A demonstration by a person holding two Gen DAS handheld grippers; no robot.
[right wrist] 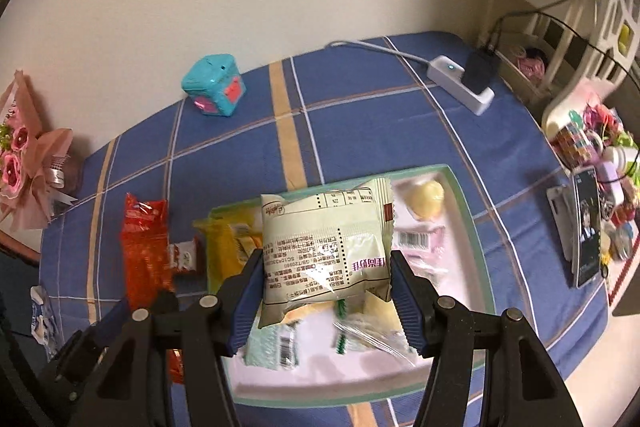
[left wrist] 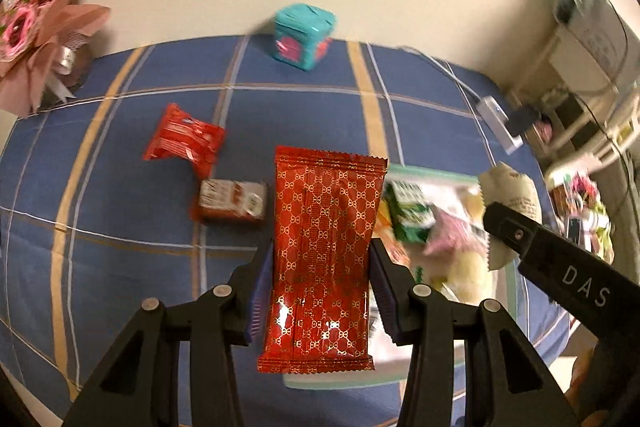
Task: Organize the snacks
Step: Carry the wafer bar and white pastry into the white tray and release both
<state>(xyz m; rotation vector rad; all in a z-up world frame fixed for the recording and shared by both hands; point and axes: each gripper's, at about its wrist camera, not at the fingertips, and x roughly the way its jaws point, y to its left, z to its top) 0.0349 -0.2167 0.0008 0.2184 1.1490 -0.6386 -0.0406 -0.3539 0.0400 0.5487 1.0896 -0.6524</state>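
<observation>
Left wrist, red packet (left wrist: 320,259) between tongs (left wrist: 322,263)

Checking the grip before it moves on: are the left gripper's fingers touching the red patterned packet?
Touching. The left wrist view shows both fingers pressed against the sides of the red patterned packet.

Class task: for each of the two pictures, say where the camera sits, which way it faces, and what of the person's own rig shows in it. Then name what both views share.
Left wrist: sits on the left gripper, looking steeply down along its fingers at the red gold-patterned packet it clamps; the right gripper's black body shows at right.
Right wrist: sits on the right gripper, looking steeply down at the pale green packet it clamps, above the tray; the left gripper's body shows lower left.
Shared: blue checked cloth, teal cube, tray of snacks, power strip.
</observation>
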